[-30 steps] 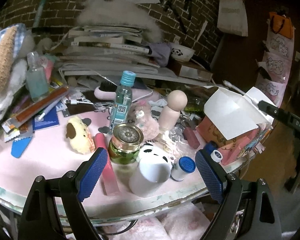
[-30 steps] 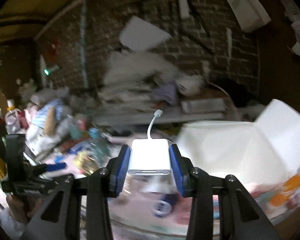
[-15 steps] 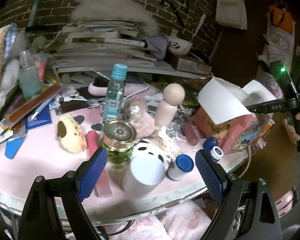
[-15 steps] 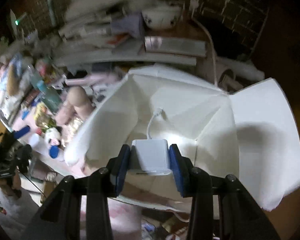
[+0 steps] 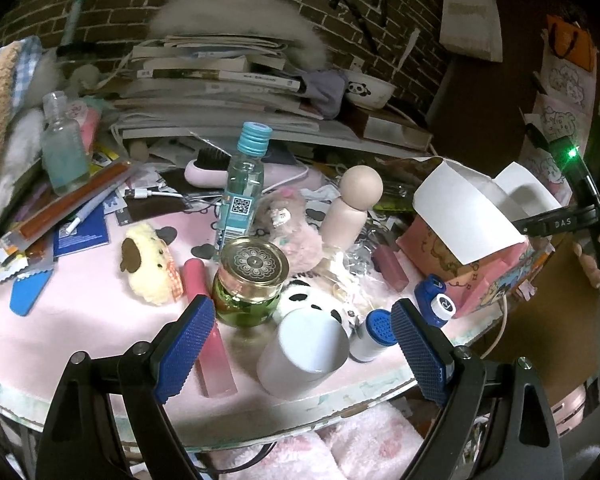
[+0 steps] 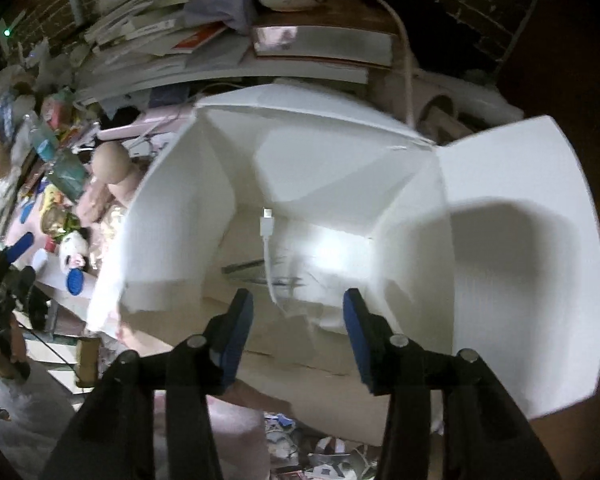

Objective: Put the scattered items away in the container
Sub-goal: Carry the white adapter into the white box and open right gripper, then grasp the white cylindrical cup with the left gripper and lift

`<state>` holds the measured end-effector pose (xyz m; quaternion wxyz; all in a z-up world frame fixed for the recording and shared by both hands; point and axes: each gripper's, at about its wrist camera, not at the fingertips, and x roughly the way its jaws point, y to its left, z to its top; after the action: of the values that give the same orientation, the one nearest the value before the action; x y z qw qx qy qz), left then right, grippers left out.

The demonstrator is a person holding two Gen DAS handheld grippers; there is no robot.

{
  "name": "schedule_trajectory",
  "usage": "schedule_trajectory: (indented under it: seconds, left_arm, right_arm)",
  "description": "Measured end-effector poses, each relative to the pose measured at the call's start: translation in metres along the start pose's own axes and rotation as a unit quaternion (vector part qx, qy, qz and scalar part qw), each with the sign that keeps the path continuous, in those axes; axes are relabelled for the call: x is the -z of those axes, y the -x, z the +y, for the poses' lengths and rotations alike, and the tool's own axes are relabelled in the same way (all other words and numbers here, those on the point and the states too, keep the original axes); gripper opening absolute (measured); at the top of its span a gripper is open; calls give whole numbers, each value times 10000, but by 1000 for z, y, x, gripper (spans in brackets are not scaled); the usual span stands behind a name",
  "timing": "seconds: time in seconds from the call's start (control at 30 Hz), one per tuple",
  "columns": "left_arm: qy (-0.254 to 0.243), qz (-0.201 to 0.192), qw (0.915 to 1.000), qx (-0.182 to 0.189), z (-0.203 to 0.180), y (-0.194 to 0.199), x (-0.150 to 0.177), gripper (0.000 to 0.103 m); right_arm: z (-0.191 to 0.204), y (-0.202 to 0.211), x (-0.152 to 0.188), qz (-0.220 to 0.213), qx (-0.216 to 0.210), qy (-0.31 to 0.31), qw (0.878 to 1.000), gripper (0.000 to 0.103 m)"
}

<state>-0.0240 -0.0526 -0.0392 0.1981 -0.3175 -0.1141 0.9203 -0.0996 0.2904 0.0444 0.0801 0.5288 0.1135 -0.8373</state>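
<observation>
My right gripper (image 6: 297, 300) points down into the open white-lined box (image 6: 332, 152). Its jaws are opening and nothing is between the blue pads. The white adapter's cable and plug (image 6: 267, 220) lie on the box floor below; the adapter's body blends into the white. In the left wrist view the same box (image 5: 472, 272) shows pink outside, at the table's right edge. My left gripper (image 5: 300, 312) hangs open over the table's front edge. A white cup (image 5: 304, 352) and a green jar with a gold lid (image 5: 252, 280) lie between its fingers in view, untouched.
Clutter covers the pink table (image 5: 80, 340): a clear bottle with a blue cap (image 5: 244, 192), a wooden peg doll (image 5: 352, 212), a yellow plush (image 5: 148, 268), a pink tube (image 5: 208, 332), a small blue-capped bottle (image 5: 374, 334). Stacked books (image 5: 220, 80) and a brick wall stand behind.
My right gripper swung over the box, tipped downward, then let go of the white adapter, which dropped inside. The left gripper has stayed almost still and open.
</observation>
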Motion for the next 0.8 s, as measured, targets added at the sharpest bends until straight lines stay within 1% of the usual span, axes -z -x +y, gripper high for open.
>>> schedule_trajectory:
  seconds: [0.1, 0.17, 0.27, 0.3, 0.33, 0.37, 0.4, 0.47, 0.53, 0.57, 0.63, 0.7, 0.8]
  left_arm:
    - [-9, 35, 10000, -55, 0, -2, 1, 88]
    - [-10, 44, 9999, -117, 1, -4, 2, 88]
    - [-8, 62, 9998, -169, 3, -6, 3, 88]
    - [-8, 68, 9998, -180, 4, -7, 4, 88]
    - [-13, 65, 9998, -190, 4, -8, 4, 88]
    - [-26, 58, 9998, -207, 4, -8, 4, 88]
    - [-49, 48, 9997, -255, 4, -9, 5, 88]
    - [-100, 24, 9991, -415, 4, -10, 7, 88]
    - [-108, 5, 9990, -436, 6, -11, 9, 88]
    - [-92, -15, 9991, -406, 7, -10, 9, 88]
    - [-54, -50, 9994, -324, 9, -9, 10, 88]
    - [-77, -45, 9995, -312, 9, -8, 12, 88]
    - [-140, -50, 9996, -259, 9, -4, 16, 88]
  right_arm:
    - [0, 5, 2, -129, -11, -24, 9999, 47]
    - [4, 11, 4, -322, -146, -62, 9994, 47]
    - [19, 32, 11, -1025, -541, -42, 9933, 48]
    - [27, 41, 14, -1296, -741, 30, 9888, 48]
    - [36, 49, 18, -1605, -1011, 104, 9818, 50]
    - [45, 56, 21, -1842, -1265, 187, 9745, 56]
    - [56, 59, 24, -2014, -1499, 304, 9675, 62]
    - [82, 61, 31, -2260, -1957, 607, 9523, 64]
    - [108, 53, 35, -2317, -2417, 848, 9384, 64]
    - [121, 46, 35, -2271, -2619, 900, 9337, 64]
    - [142, 26, 35, -2116, -2939, 870, 9280, 64]
    - [155, 5, 37, -2047, -2989, 714, 9293, 64]
    - [169, -18, 44, -2112, -2672, 535, 9387, 64]
